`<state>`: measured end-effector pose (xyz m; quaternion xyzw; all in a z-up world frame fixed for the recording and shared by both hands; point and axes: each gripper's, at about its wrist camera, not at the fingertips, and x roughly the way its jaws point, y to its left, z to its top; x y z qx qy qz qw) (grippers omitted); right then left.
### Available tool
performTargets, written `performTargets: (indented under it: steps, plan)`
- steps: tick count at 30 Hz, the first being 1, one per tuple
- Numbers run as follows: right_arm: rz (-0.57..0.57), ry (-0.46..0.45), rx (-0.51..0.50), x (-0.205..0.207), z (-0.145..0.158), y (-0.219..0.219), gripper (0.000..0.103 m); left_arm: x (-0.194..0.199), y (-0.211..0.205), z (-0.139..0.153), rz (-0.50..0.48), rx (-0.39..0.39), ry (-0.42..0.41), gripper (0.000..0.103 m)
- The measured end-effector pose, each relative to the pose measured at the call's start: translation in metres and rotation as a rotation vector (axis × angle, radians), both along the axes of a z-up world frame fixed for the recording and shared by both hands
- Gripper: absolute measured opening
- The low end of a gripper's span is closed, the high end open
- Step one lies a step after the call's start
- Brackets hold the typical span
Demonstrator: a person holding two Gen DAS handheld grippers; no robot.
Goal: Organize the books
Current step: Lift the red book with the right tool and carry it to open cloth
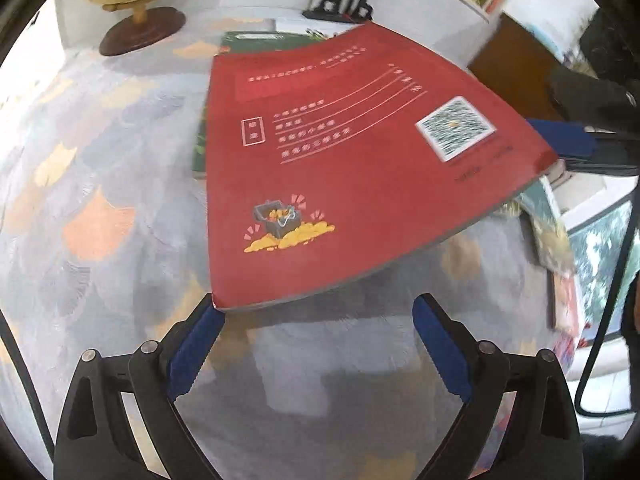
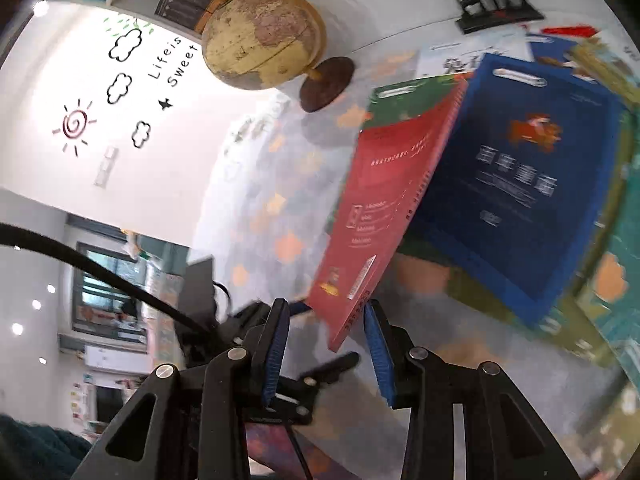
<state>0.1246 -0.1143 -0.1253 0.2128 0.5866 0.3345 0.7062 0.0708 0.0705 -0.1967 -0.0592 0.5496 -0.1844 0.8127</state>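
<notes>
Patterned tablecloth [image 1: 100, 160] covers the table, one globe [image 2: 260, 38] at ten o'clock. Sorting looks barely begun: one red book [image 1: 340, 168] is lifted at a tilt, its far corner clamped by the right gripper [image 2: 326, 344], over one green book [image 2: 404, 106]. One blue book [image 2: 516, 192] lies at two o'clock. Nearer, the left gripper [image 1: 320, 344] gapes empty.

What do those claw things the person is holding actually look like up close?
Both look alike. The left gripper and the right gripper each have two black plastic fingers with triangular cut-outs and round silver pivot pins. Each finger's inner face carries a ribbed blue pad. A black cable trails beside the right one.
</notes>
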Motion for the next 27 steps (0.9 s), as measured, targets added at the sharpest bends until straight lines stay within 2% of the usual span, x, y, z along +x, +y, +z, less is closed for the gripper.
performTargets:
  steps: [2,4,9,10,12,13,16,19,22,25,27]
  plan:
    - [-0.013,0.013,0.011,0.01,-0.003,0.008,0.039,0.003,0.007,0.003,0.01,0.005,-0.019,0.094]
    - [-0.022,0.017,0.0,0.015,-0.005,0.012,0.039,0.006,0.016,0.004,0.011,-0.021,-0.023,0.094]
    - [-0.089,0.12,0.05,0.031,-0.035,0.009,0.038,0.013,0.025,-0.003,0.001,-0.018,-0.015,0.094]
    - [-0.1,0.13,0.051,0.034,-0.042,0.01,0.036,0.014,0.026,-0.003,-0.001,-0.017,-0.012,0.094]
    - [-0.124,0.137,0.064,0.036,-0.053,0.007,0.019,0.017,0.028,-0.005,-0.015,-0.013,-0.011,0.094]
    - [-0.133,0.137,0.068,0.037,-0.057,0.008,0.015,0.019,0.028,-0.006,-0.021,-0.011,-0.011,0.094]
    - [-0.146,0.134,0.071,0.041,-0.06,0.008,0.01,0.023,0.028,-0.006,-0.044,-0.013,-0.009,0.094]
    - [-0.147,0.092,0.034,0.038,-0.051,0.007,0.008,0.027,0.026,-0.006,-0.064,-0.016,-0.006,0.094]
    - [-0.137,0.037,-0.017,0.031,-0.031,0.011,0.008,0.027,0.021,-0.002,-0.091,-0.055,0.0,0.094]
    - [-0.111,-0.039,-0.094,0.019,0.004,0.016,0.008,0.018,0.007,0.009,-0.141,-0.092,-0.018,0.094]
    - [-0.072,-0.101,-0.181,0.009,0.033,0.025,0.007,0.008,0.0,0.019,-0.171,-0.109,-0.035,0.094]
